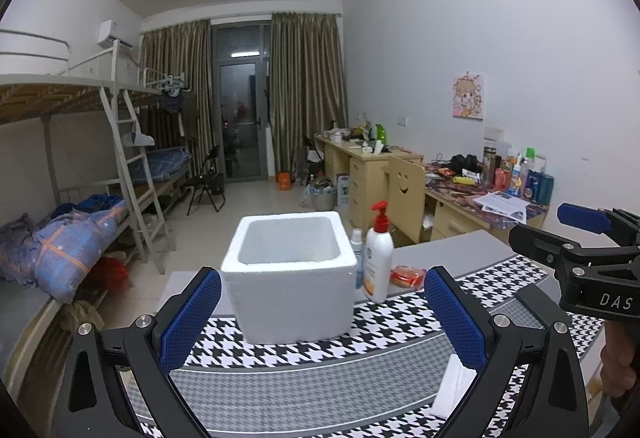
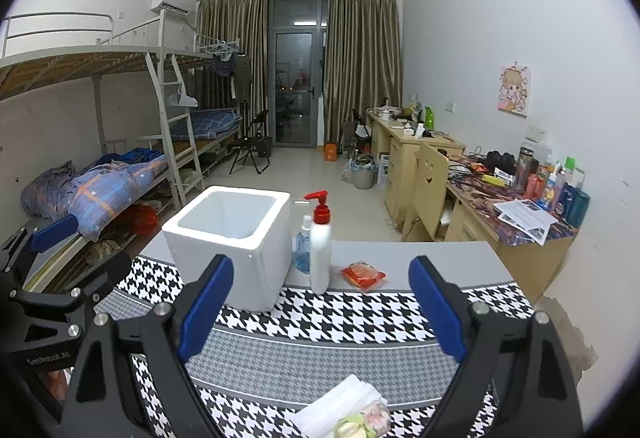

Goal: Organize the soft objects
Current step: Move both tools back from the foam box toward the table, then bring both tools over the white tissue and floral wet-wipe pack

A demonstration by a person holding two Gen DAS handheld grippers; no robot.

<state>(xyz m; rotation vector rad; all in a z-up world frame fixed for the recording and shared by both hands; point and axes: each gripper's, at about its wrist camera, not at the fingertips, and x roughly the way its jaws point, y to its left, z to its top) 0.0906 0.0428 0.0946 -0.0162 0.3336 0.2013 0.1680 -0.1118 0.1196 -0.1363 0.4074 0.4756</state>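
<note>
Nothing in foam box (image 2: 230, 238) yet; task barely begun. Both grippers, left (image 1: 322, 314) and right (image 2: 322, 312), jaws apart, empty. Folded white cloth (image 2: 340, 404) at desk's near edge, red packet (image 2: 363, 275) mid-desk, unsorted.

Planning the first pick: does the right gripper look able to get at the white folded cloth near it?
Probably yes. The right gripper has its jaws wide open and empty, and the white folded cloth lies on the houndstooth mat just below, nothing between them.
</note>
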